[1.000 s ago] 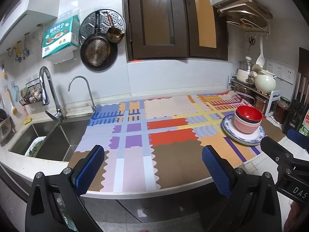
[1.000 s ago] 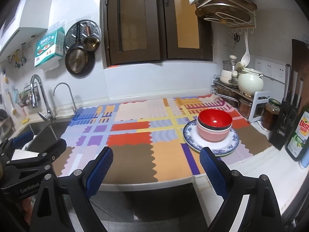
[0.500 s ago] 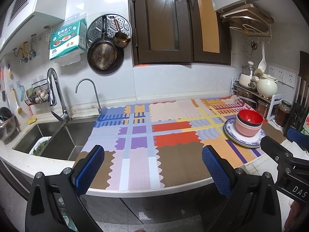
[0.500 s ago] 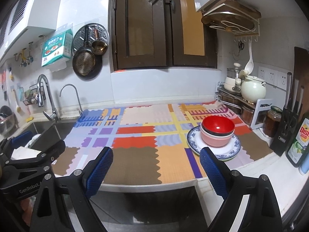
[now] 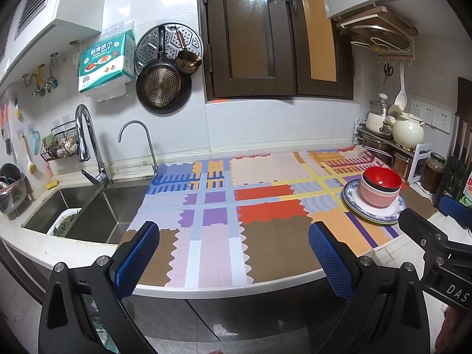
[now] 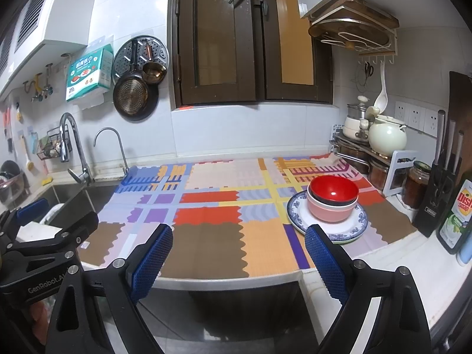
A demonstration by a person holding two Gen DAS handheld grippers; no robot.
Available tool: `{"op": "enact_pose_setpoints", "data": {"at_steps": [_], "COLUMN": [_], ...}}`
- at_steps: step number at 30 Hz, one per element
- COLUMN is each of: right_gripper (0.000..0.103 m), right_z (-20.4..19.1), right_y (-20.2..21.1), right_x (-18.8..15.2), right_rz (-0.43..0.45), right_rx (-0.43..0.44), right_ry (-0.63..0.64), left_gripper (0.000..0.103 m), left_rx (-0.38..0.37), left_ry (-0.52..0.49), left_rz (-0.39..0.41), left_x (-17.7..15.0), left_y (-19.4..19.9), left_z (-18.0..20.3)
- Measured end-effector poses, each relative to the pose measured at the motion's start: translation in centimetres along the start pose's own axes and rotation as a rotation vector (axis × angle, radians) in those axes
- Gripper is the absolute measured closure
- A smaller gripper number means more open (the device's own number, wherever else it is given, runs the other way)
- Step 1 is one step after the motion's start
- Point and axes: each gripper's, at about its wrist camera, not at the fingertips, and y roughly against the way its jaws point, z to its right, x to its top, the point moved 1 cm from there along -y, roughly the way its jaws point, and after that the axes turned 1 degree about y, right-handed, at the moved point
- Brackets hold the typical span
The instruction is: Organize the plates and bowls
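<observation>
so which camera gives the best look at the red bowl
The right wrist view. The red bowl sits nearer and larger there, its inside open to view, nested in the pink bowl on the plate. The left wrist view shows it smaller, off toward the right edge.

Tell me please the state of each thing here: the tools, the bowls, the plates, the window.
Left tool: open, empty.
Right tool: open, empty.
Red bowl: nested in the pink bowl.
Pink bowl: upright on the blue-rimmed plates.
Blue-rimmed plates: stacked on the mat.
Window: shut.
</observation>
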Motion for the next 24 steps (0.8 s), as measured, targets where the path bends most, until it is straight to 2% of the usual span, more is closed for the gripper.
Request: {"op": "enact_pose_setpoints", "data": {"at_steps": [24], "right_gripper": [0.011], "right_z": [0.06], "right_y": [0.88], "right_x": [-0.32], "right_rz": [0.007], "right_rx": [0.002], "right_ry": [0.004], "left_gripper": [0.000], "left_rx": [0.007], "left_ry": [0.000], "left_rz": [0.003], "left_x": [0.17], "left_y": [0.73], "left_z": [0.18]}}
